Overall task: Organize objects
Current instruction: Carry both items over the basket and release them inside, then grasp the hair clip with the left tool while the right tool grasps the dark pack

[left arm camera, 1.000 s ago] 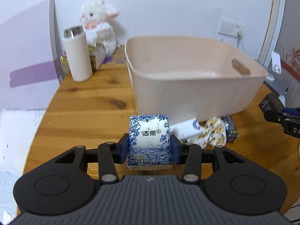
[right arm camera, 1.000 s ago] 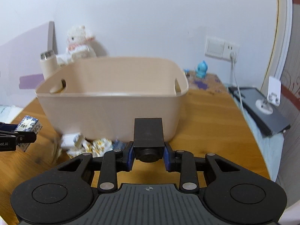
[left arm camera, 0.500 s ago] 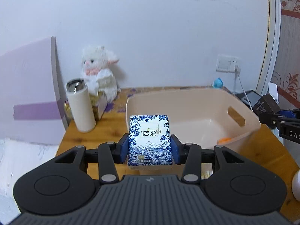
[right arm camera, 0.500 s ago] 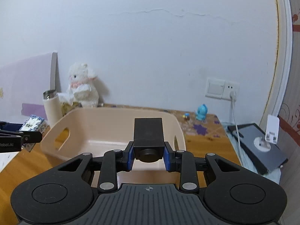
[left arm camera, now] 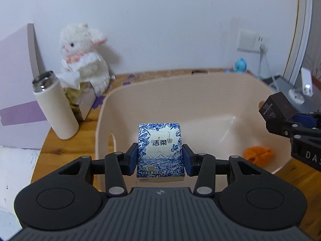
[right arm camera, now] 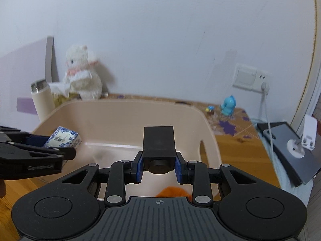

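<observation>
In the left wrist view, the left gripper [left arm camera: 160,156] has its two blue pads pressed on the sides of one tissue pack [left arm camera: 160,150], a small blue-and-white floral packet held upright at a middling jaw width. The pack hangs over the near edge of one beige plastic bin [left arm camera: 200,104] that stands on the wooden table [left arm camera: 66,142]. Inside the bin lies one orange item [left arm camera: 258,154], near the right wall. At the right edge the right gripper [left arm camera: 280,116] reaches in above the bin's right side, carrying one dark box [left arm camera: 277,106]. Left of the bin stands one white flask [left arm camera: 55,106] with a metal top, and behind it one white plush toy [left arm camera: 84,60] sits on a small carton. One blue figurine [left arm camera: 240,65] stands at the back by the wall, under one wall socket [left arm camera: 250,43].

In the right wrist view, the right gripper [right arm camera: 159,165] is closed narrowly on the same dark box [right arm camera: 159,144], pads flat on its two sides, above the bin [right arm camera: 120,112]. The orange item [right arm camera: 172,191] shows just below the jaws on the bin floor. The left gripper [right arm camera: 60,150] comes in from the left with the tissue pack [right arm camera: 63,139] over the bin's left part. The flask [right arm camera: 42,100], the plush toy [right arm camera: 82,76] and the blue figurine [right arm camera: 227,105] appear once each. One dark tablet [right arm camera: 280,146] lies off the table's right end.
</observation>
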A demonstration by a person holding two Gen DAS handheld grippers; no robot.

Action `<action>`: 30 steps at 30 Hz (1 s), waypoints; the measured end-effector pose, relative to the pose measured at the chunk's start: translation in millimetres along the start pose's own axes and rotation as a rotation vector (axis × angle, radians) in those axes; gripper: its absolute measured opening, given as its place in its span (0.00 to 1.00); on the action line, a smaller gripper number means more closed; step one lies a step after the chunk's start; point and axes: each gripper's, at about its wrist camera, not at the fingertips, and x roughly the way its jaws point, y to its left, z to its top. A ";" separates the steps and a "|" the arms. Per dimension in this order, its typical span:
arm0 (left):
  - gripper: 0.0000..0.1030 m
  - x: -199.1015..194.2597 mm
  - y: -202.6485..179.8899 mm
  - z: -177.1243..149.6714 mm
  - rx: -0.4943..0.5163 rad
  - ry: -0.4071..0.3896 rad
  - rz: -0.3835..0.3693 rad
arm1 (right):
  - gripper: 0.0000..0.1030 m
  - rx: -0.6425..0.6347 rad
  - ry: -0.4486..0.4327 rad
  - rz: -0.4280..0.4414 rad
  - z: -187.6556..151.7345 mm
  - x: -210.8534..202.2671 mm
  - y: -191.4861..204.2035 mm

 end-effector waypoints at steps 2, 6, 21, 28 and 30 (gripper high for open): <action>0.46 9.1 -3.2 -2.6 0.016 0.018 0.008 | 0.28 -0.008 0.024 0.005 -3.4 6.2 2.6; 0.46 15.1 -9.2 -6.2 0.063 0.022 0.025 | 0.28 -0.017 0.059 -0.002 -8.8 13.2 4.2; 0.83 -55.2 0.7 -14.0 0.026 -0.071 0.054 | 0.62 0.021 -0.033 -0.011 -22.6 -55.9 0.6; 0.84 -82.5 4.1 -36.5 0.033 -0.087 0.059 | 0.67 0.013 -0.011 -0.005 -44.6 -72.7 7.0; 0.85 -86.8 5.1 -45.8 0.035 -0.081 0.056 | 0.68 0.010 0.005 -0.005 -50.6 -71.4 9.3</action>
